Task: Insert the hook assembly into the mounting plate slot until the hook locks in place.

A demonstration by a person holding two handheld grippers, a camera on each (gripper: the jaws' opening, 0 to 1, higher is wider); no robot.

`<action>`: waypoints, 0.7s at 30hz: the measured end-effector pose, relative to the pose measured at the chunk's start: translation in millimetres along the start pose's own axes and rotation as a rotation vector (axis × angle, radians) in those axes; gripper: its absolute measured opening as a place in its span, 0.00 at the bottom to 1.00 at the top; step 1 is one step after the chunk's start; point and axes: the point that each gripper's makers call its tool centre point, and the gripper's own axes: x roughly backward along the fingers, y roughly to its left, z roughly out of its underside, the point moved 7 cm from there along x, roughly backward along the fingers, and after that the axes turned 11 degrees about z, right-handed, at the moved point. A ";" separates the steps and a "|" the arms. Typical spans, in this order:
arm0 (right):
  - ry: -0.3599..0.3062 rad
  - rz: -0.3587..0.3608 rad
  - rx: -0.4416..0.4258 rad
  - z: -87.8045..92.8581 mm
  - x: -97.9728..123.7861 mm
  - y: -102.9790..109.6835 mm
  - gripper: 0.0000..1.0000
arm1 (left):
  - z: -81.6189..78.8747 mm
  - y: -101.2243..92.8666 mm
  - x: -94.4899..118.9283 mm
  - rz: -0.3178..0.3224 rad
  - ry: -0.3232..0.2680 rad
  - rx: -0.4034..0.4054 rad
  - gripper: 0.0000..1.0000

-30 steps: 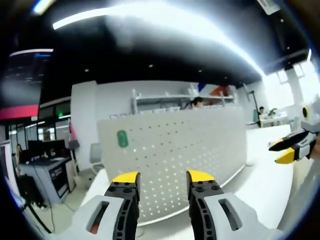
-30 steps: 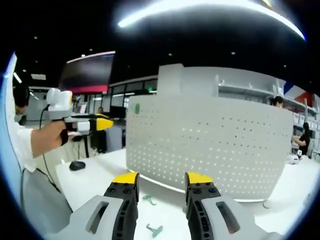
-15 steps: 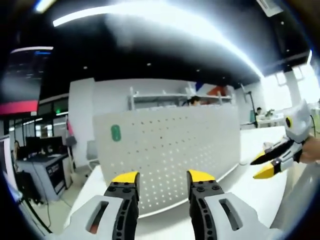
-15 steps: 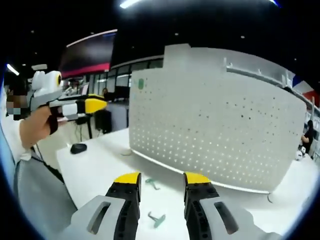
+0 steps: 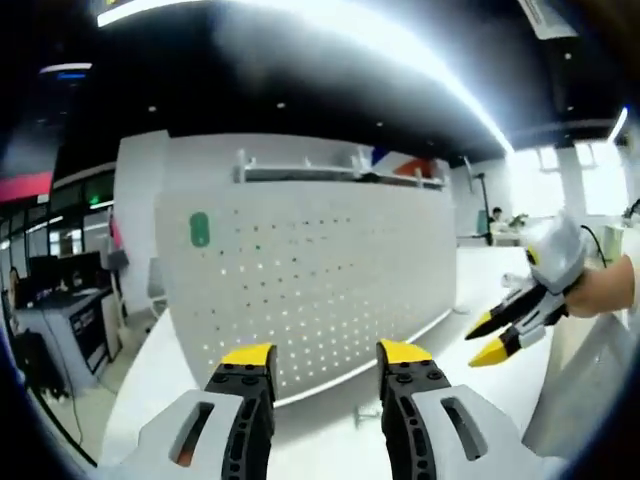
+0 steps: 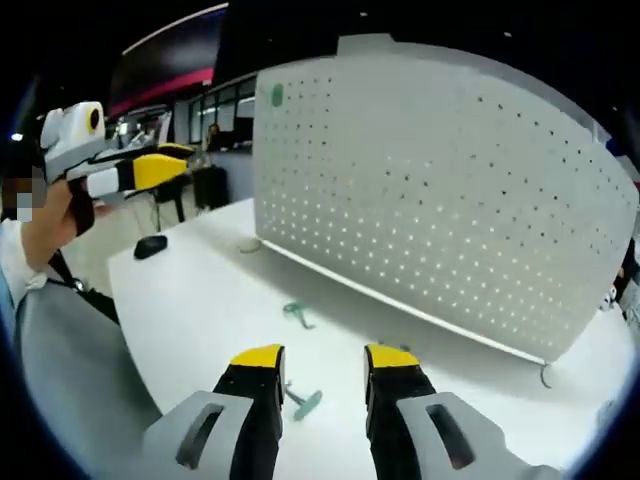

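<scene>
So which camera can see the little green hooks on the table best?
The right gripper view. Two green hooks lie on the white table there: one farther out toward the pegboard, one just ahead of the right gripper. The left gripper view faces the pegboard, no hooks visible.

The right tool [image 6: 320, 352] has tipped down toward the desk [image 6: 200, 310], nearing the two green hooks [image 6: 300, 400]. In the left gripper view it [image 5: 490, 335] has swung lower, jaws apart.

The right gripper [image 6: 320, 358] hung open and empty over the white table [image 6: 190, 300]. Two green hooks [image 6: 296, 314] lay there, below the upright pegboard [image 6: 440, 190].
</scene>
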 end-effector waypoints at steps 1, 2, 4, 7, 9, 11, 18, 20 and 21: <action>0.009 -0.004 0.002 1.2 -1.4 0.4 0.30 | 0.8 -0.6 -0.6 0.007 0.003 0.002 0.42; 0.032 -0.016 0.008 4.7 -5.0 1.2 0.30 | 1.5 -1.3 -0.9 0.013 0.004 0.005 0.42; 0.068 -0.033 0.020 9.8 -10.5 3.7 0.29 | 2.2 -2.5 -1.5 0.022 0.006 0.004 0.41; 0.099 -0.042 0.017 16.1 -17.2 5.1 0.28 | 4.0 -3.2 -2.0 0.028 0.010 0.003 0.41; 0.123 -0.048 0.015 21.0 -21.0 5.8 0.27 | 4.9 -3.2 -2.2 0.032 0.012 0.004 0.41; 0.140 -0.052 0.015 25.0 -24.3 6.7 0.26 | 5.5 -3.6 -2.4 0.035 0.014 0.003 0.40; 0.208 -0.068 0.020 34.3 -35.6 10.0 0.21 | 7.8 -6.8 -4.6 0.055 0.025 -0.002 0.40; 0.224 -0.077 0.024 37.0 -39.0 11.5 0.19 | 8.7 -6.8 -5.6 0.057 0.030 -0.007 0.40; 0.230 -0.079 0.026 38.2 -40.6 11.8 0.18 | 8.8 -6.7 -5.7 0.057 0.030 -0.008 0.40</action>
